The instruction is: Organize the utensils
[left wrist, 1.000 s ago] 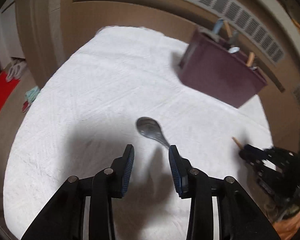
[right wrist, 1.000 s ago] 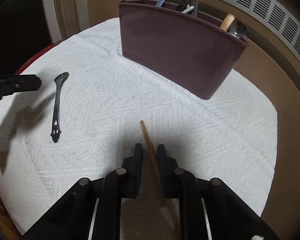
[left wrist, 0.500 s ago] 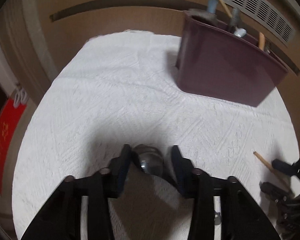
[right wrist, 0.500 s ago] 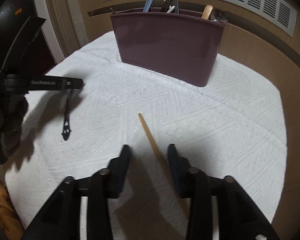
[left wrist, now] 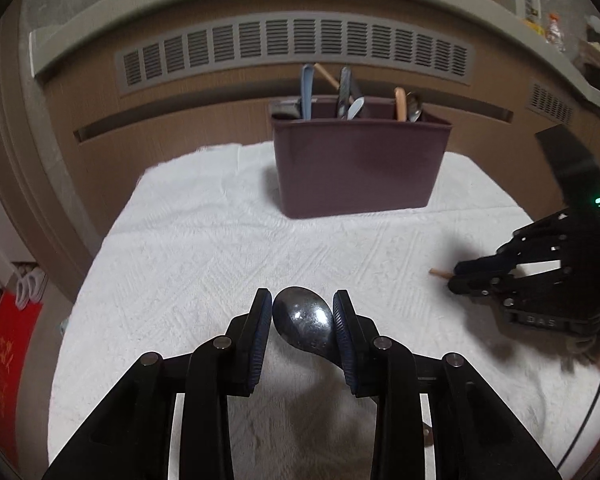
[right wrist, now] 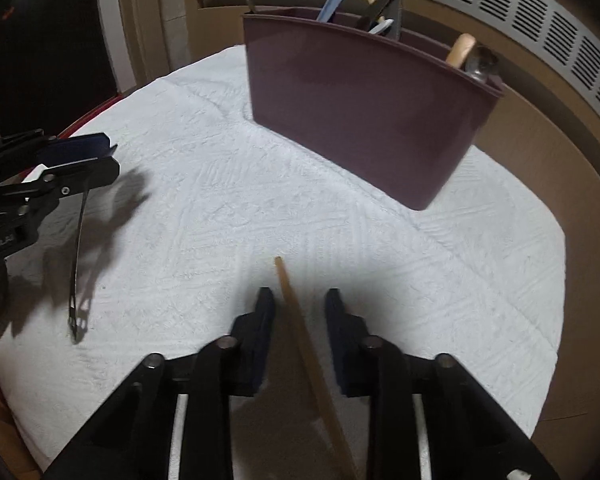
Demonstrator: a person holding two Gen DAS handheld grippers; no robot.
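My left gripper (left wrist: 302, 312) is shut on the bowl of a metal spoon (left wrist: 304, 324), which it holds by the bowl with the handle hanging down toward the white cloth (left wrist: 204, 264). In the right wrist view the left gripper (right wrist: 80, 160) and the spoon's handle (right wrist: 77, 264) show at the left. My right gripper (right wrist: 300, 308) is open, its fingers on either side of a wooden chopstick (right wrist: 300, 332) that lies on the cloth. It also shows in the left wrist view (left wrist: 460, 274). A maroon utensil holder (left wrist: 358, 164) stands at the back.
The holder (right wrist: 360, 112) has several utensils standing in it. The white cloth (right wrist: 220, 208) covers a round table. A brown wall with a vent grille (left wrist: 296, 46) runs behind it. A red mat (left wrist: 4, 356) lies on the floor at the left.
My left gripper has shut on the spoon's bowl and lifted it. My right gripper has opened around the chopstick.
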